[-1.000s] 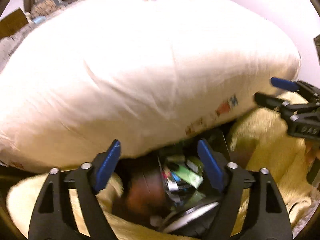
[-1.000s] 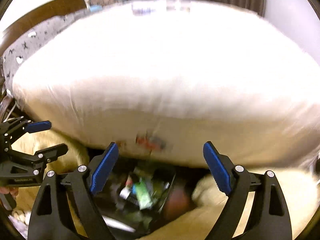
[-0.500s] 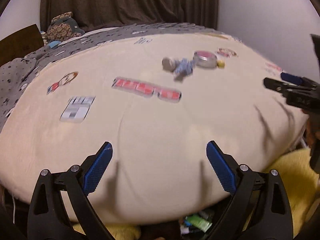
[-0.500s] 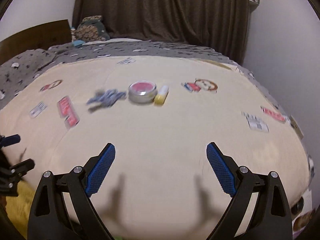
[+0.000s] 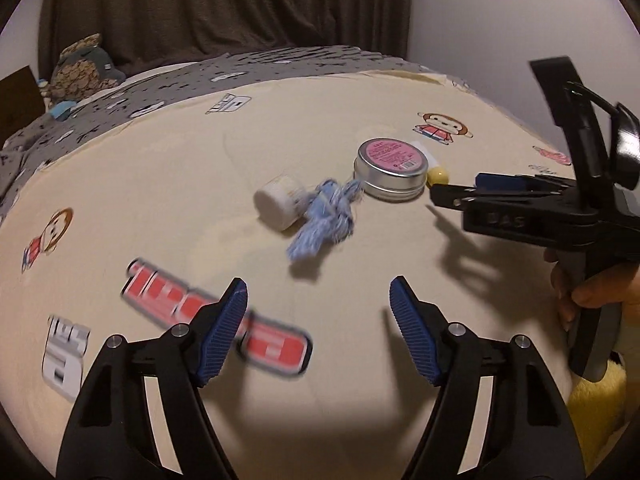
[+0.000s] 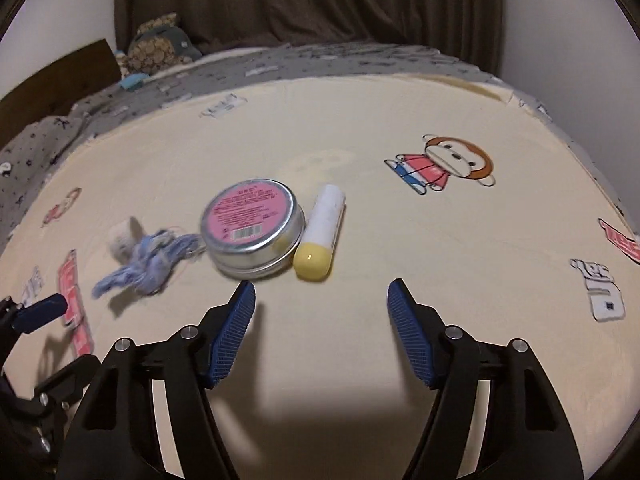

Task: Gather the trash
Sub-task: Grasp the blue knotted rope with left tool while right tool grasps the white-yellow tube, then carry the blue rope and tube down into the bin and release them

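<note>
Hovering over the cream cartoon-printed bedspread (image 6: 400,248), we held both tongs wide apart and empty. Our right gripper (image 6: 320,332) sat just short of the round silver tin with a pink label (image 6: 252,232) and the white stick with a yellow cap (image 6: 320,236), which lay touching side by side ahead of its left finger. The frayed tangle of pale blue thread (image 5: 324,216) and the small white spool (image 5: 276,206) attached to it lay straight ahead of our left gripper (image 5: 318,336), well beyond the blue pads (image 5: 224,336).

We judged the risks as follows. The thread looked loose and soft, so a pinch might catch only a few strands and drag the spool along, or let it roll off. The tin and stick touched, so closing on one could shove the other. The soft bedding might sink under a downward press and get pinched too. With both tongs converging on one small cluster, they could also collide.
</note>
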A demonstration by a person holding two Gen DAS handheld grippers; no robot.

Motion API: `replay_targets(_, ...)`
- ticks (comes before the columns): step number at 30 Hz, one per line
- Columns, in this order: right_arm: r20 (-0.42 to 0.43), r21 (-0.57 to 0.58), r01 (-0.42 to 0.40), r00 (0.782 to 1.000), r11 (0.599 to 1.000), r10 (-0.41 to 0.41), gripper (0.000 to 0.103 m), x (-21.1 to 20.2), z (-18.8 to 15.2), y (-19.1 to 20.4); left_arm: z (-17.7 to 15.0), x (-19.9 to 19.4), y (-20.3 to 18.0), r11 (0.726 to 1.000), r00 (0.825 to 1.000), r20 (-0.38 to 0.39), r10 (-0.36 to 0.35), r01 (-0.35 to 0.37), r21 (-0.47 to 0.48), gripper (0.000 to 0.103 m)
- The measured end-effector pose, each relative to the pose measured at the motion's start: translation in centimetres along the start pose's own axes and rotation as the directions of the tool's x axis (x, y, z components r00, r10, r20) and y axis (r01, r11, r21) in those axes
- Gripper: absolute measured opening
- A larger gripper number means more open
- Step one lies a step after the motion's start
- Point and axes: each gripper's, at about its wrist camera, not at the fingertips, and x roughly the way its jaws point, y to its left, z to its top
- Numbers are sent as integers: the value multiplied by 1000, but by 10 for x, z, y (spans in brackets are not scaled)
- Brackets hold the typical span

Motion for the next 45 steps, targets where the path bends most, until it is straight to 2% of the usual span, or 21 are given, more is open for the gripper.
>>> replay_targets(2,-18,2,7,1000,1000,-7,63,9,4,1,5,11,0,1000,1000,-11,-7,7,2,69)
replay_targets(5,-20,4,5,1000,1000,-4,62,16,11,0,11,28,1,1000,1000,-27,-9,9,-1,68)
replay_targets(7,-25,5,8,1000,1000,-8,62,22,15,-1,14,37,0,1000,999,-43,-30,30,-8,61)
replay_targets(12,-34,16,2,999,1000,-2,62,35,27,-2,28,48,-4,998,997,-40,-63,63,-10,60)
replay_targets(15,-41,12,15,999,1000,-14,62,44,34,-1,38,57,-7,997,996,-48,-73,73,-8,53)
replay_targets(16,-44,8,19,999,1000,-19,61,46,34,-1,40,61,-8,997,996,-53,-73,73,-9,48)
replay_targets(19,-44,6,26,999,1000,-25,40,47,35,-1,44,67,-8,997,995,-66,-72,72,-11,28)
replay_targets(20,-42,5,18,999,1000,-18,26,44,34,-2,44,67,-8,997,995,-66,-75,74,-15,27)
replay_targets(22,-46,-3,13,999,1000,-13,21,44,33,-3,43,65,-6,996,994,-61,-85,84,-24,25)
replay_targets(25,-53,-30,8,999,1000,-10,21,37,27,-4,36,59,-4,994,993,-55,-103,101,-40,23)
replay_targets(31,-50,-93,-10,999,996,5,21,7,3,-2,9,32,-10,993,992,-49,-117,117,-3,23)
replay_targets(35,-39,-140,-17,999,990,12,21,-17,-22,4,-17,9,-18,995,994,-34,-100,100,11,23)
replay_targets(39,21,-172,-3,1000,985,6,21,-56,-53,12,-37,-15,-15,994,995,-18,-100,100,-38,23)
replay_targets(45,120,-210,-1,992,978,27,21,-121,-99,23,-70,-62,-26,996,997,15,-81,82,-35,23)
